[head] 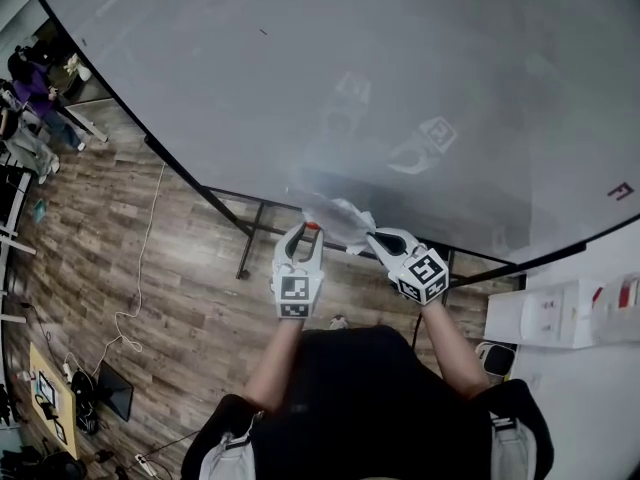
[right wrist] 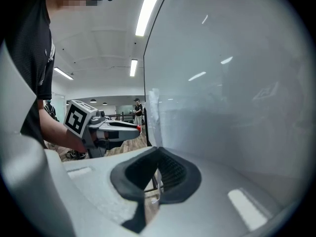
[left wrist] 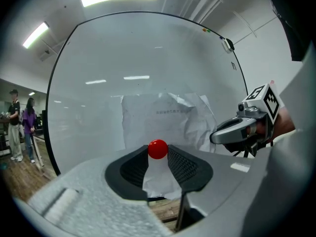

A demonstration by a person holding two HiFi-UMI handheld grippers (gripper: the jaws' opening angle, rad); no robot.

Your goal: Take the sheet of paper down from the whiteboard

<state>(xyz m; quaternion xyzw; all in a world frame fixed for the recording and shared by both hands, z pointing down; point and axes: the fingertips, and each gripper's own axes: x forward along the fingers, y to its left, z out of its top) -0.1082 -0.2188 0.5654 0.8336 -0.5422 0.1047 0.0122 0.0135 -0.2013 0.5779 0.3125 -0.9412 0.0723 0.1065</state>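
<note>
A crumpled white sheet of paper [head: 335,211] lies against the lower edge of the big whiteboard [head: 300,68]. A red ball magnet [head: 311,226] sits at its left side. My left gripper [head: 305,231] is shut on that red magnet [left wrist: 158,149], with a fold of the paper [left wrist: 168,120] between the jaws beneath it. My right gripper [head: 371,236] is shut on the sheet's right edge. In the right gripper view the paper [right wrist: 154,117] shows edge-on, running into the closed jaws of the right gripper [right wrist: 157,157]. The left gripper [right wrist: 134,127] is close by.
The whiteboard stands on a dark metal frame [head: 250,233] over a wood floor [head: 170,298]. People [head: 30,98] stand at the far left. A white cable [head: 140,268] and dark gear [head: 100,393] lie on the floor. A white cabinet [head: 545,318] is at the right.
</note>
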